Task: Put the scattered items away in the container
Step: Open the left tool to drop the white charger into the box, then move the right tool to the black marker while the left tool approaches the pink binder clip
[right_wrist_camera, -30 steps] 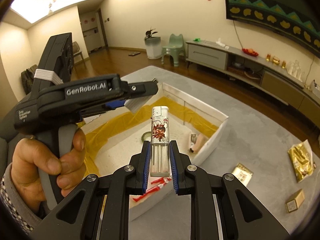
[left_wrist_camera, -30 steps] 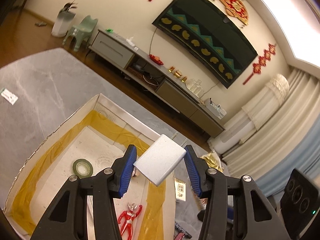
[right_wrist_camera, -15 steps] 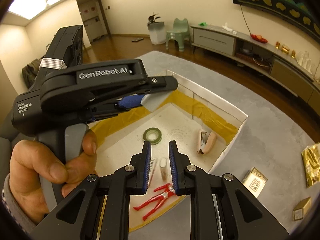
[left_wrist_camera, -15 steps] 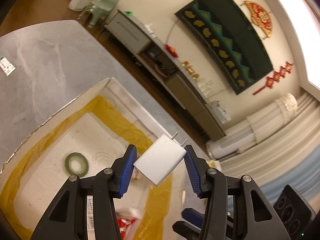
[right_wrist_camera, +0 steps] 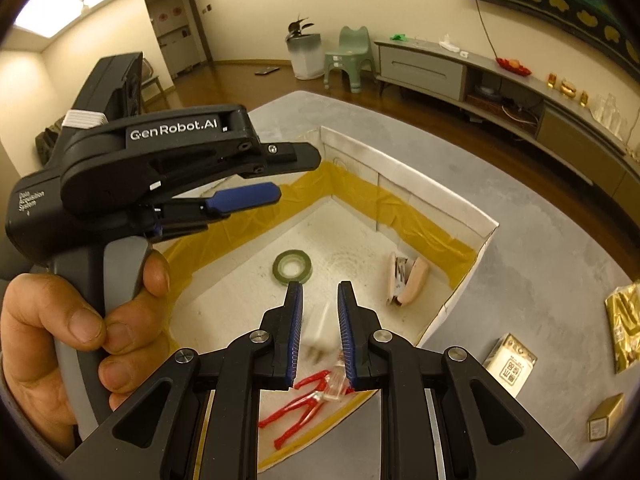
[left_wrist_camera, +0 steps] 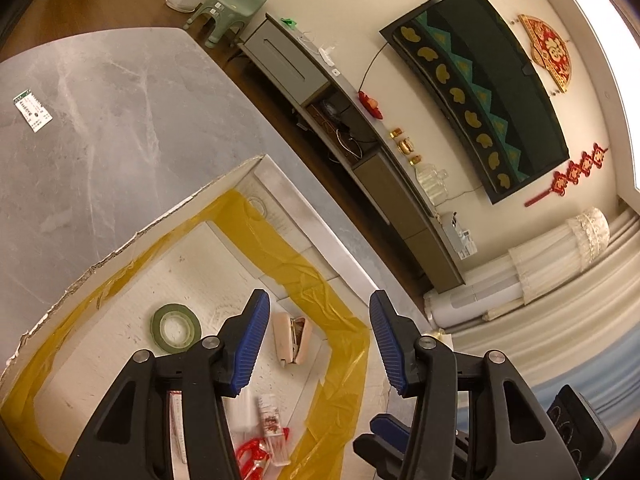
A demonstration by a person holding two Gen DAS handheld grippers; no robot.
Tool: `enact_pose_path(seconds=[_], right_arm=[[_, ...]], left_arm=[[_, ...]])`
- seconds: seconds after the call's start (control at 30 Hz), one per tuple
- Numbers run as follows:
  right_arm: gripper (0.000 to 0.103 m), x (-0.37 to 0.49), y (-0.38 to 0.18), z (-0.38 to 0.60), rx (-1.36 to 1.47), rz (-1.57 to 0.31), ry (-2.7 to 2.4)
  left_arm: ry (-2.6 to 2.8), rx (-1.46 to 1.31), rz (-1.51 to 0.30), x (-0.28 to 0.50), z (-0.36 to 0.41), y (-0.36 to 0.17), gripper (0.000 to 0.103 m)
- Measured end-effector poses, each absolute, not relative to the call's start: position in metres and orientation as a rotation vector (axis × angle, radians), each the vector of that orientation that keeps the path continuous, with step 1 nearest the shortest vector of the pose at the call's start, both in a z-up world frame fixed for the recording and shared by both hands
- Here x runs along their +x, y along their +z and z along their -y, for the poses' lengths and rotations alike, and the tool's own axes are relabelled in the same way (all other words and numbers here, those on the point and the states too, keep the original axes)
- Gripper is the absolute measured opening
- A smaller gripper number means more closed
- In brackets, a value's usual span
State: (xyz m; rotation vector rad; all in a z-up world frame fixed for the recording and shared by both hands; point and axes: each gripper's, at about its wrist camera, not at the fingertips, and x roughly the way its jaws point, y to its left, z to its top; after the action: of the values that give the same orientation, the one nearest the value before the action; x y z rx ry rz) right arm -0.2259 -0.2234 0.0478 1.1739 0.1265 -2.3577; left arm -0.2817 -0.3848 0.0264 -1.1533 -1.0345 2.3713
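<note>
Background only. Grey marbled rug [left_wrist_camera: 100, 128] fills the left of the left wrist view, wood floor beyond it. Long grey TV console [right_wrist_camera: 472, 72] along the wall, upper right of the right wrist view; red dish [right_wrist_camera: 514, 65] and small gold ornaments [right_wrist_camera: 568, 87] on top of it. Dark wall panel with gold and teal pattern [left_wrist_camera: 480, 92] above it, red fan decoration [left_wrist_camera: 550, 52] at upper right. Green child's chair [right_wrist_camera: 348, 58] beside a white planter [right_wrist_camera: 306, 56], top centre. White curtains [left_wrist_camera: 540, 280] at right.
</note>
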Motion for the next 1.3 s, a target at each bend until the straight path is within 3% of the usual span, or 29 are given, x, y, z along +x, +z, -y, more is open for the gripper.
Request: enact_pose_path(seconds=[0.6, 1.03, 1.3], right_arm=[[0.020, -0.219, 0.053, 0.223, 1.173, -0.114, -2.358], [0.020, -0.168, 0.075, 0.191, 1.103, -0.050, -2.358], [0.020, -0.135, 0.087, 0.173, 1.056, -0.013, -2.361]], left_arm=[[2.426, -1.144, 0.899, -0.271, 0.375, 0.041, 0.053], [2.733, -0.987, 0.379, -0.217, 0.338, 0.096, 0.053], [2.788, -0.890, 0.224, -0.186, 0.327, 0.116, 0.053]])
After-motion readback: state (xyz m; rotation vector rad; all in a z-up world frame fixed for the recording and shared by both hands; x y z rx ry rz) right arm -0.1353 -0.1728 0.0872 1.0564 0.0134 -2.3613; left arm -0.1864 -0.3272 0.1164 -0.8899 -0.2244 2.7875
